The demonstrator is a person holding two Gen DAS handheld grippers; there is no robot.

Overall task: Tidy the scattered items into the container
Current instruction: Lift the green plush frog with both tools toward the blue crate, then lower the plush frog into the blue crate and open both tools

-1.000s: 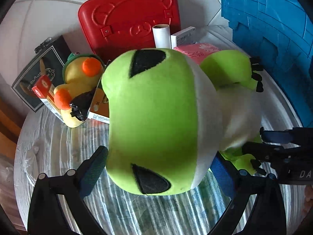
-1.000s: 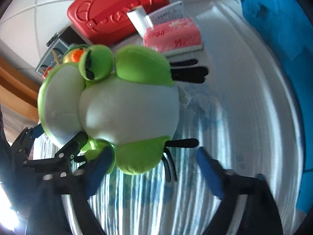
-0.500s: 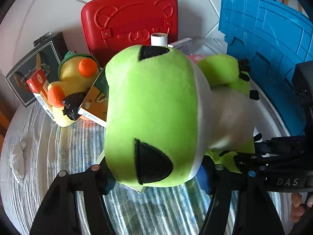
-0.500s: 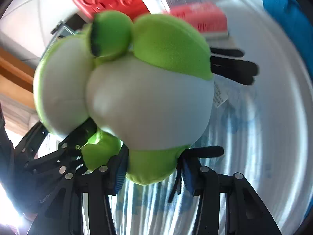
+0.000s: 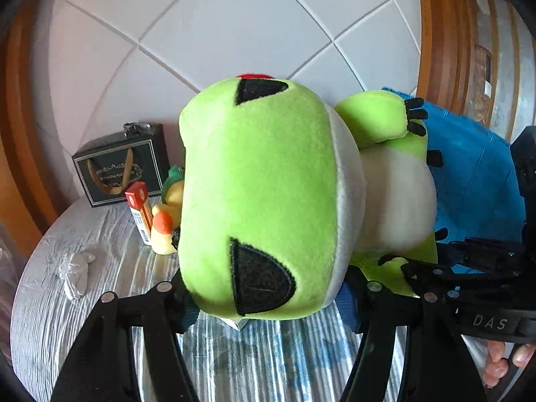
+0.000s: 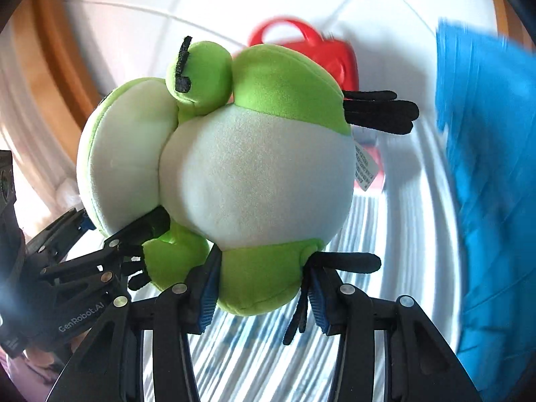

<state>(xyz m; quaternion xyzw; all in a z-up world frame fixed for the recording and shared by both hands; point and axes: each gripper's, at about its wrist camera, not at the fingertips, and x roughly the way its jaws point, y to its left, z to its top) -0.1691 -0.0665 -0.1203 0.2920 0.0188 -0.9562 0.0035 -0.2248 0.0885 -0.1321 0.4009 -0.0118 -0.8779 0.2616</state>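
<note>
The frog [image 5: 258, 181] is a soft, light plush, so it gives under pressure and will not break; its smooth fabric may slip a little. The left gripper [image 5: 268, 301] is closed on the big green head, and its jaws have just been closing, with the head between them. The right gripper [image 6: 259, 296] is clamped on a green foot below the white belly, and its jaws also closed just now. These two holds, one at each end, seem good for such a floppy toy.

The frog hangs in the air above the table [image 5: 100, 318], close to the blue container [image 5: 475, 181]. Its long axis lies about level, with the head toward the left gripper, the feet toward the right one, and the belly facing the right camera.
</note>
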